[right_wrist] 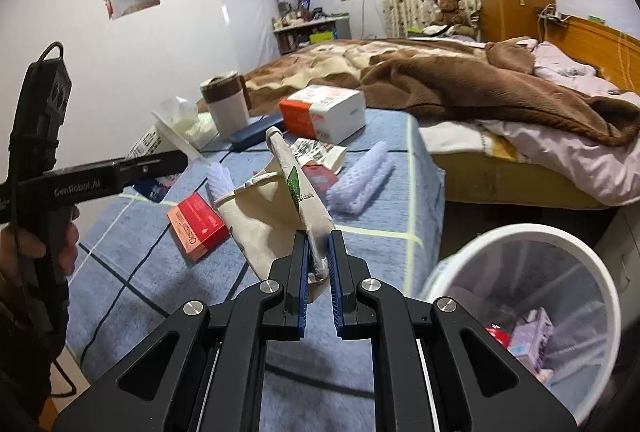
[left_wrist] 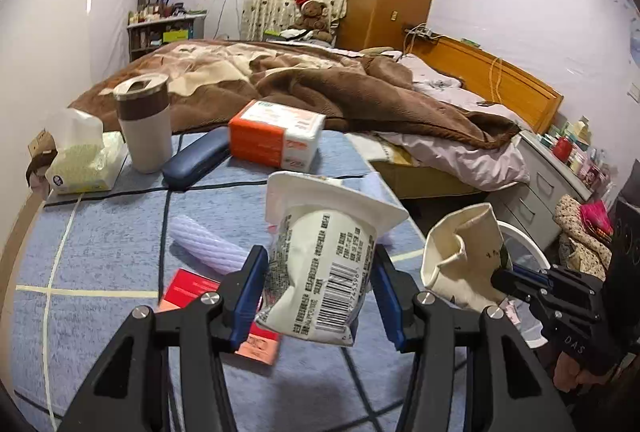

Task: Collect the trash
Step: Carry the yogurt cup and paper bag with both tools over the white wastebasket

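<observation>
My left gripper [left_wrist: 320, 272] is shut on a crushed white yogurt cup [left_wrist: 324, 256] with a barcode, held above the blue table cover [left_wrist: 100, 252]. My right gripper [right_wrist: 319, 252] is shut on a flattened cream paper cup [right_wrist: 280, 216], held over the table's right edge; it also shows in the left wrist view [left_wrist: 460, 256]. The white trash bin [right_wrist: 524, 236] stands on the floor below right of the right gripper, with some trash inside. A torn printed wrapper [right_wrist: 318, 152] lies on the table.
On the table lie a red box [right_wrist: 198, 226], purple foam sleeves [right_wrist: 360, 180], an orange-white tissue pack [left_wrist: 276, 140], a navy case [left_wrist: 196, 158], a tumbler [left_wrist: 144, 122] and a tissue box [left_wrist: 86, 162]. A bed [left_wrist: 320, 84] stands behind.
</observation>
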`<move>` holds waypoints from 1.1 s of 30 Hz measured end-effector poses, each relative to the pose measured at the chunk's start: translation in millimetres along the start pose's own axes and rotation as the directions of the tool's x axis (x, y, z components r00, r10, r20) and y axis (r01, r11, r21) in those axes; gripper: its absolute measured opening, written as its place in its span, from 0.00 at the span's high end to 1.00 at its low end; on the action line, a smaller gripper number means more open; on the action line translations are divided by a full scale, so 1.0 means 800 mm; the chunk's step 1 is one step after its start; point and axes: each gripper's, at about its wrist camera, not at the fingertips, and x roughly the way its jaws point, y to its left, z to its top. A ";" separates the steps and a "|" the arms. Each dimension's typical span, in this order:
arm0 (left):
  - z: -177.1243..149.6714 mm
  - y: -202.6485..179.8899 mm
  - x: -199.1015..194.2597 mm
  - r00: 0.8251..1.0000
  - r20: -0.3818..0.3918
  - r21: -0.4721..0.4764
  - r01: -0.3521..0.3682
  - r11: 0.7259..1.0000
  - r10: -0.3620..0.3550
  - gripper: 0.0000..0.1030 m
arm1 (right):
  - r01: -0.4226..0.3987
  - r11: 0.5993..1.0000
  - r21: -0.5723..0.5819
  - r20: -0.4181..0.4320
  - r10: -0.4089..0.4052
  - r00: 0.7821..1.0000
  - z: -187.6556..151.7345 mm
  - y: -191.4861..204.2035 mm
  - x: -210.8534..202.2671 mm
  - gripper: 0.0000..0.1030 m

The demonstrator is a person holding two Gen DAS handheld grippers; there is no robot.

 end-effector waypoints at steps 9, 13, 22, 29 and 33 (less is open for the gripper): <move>-0.011 -0.080 -0.021 0.996 0.023 0.081 0.085 0.993 -0.087 0.48 | 0.096 0.995 0.041 0.058 -0.098 0.993 -0.016 -0.033 -0.056 0.91; -0.014 -0.112 -0.022 0.992 0.021 0.113 0.117 0.987 -0.121 0.48 | 0.135 0.989 0.066 0.071 -0.139 0.988 -0.022 -0.050 -0.073 0.91; -0.026 -0.196 -0.005 0.980 -0.017 0.196 0.199 0.960 -0.200 0.48 | 0.234 0.961 0.145 0.067 -0.246 0.967 -0.044 -0.094 -0.101 0.91; -0.039 -0.246 0.027 0.964 -0.079 0.218 0.264 0.940 -0.252 0.48 | 0.315 0.931 0.187 0.019 -0.323 0.946 -0.057 -0.130 -0.104 0.91; -0.047 -0.268 0.048 0.953 -0.117 0.212 0.297 0.931 -0.278 0.47 | 0.352 0.913 0.206 -0.014 -0.357 0.934 -0.067 -0.151 -0.102 0.91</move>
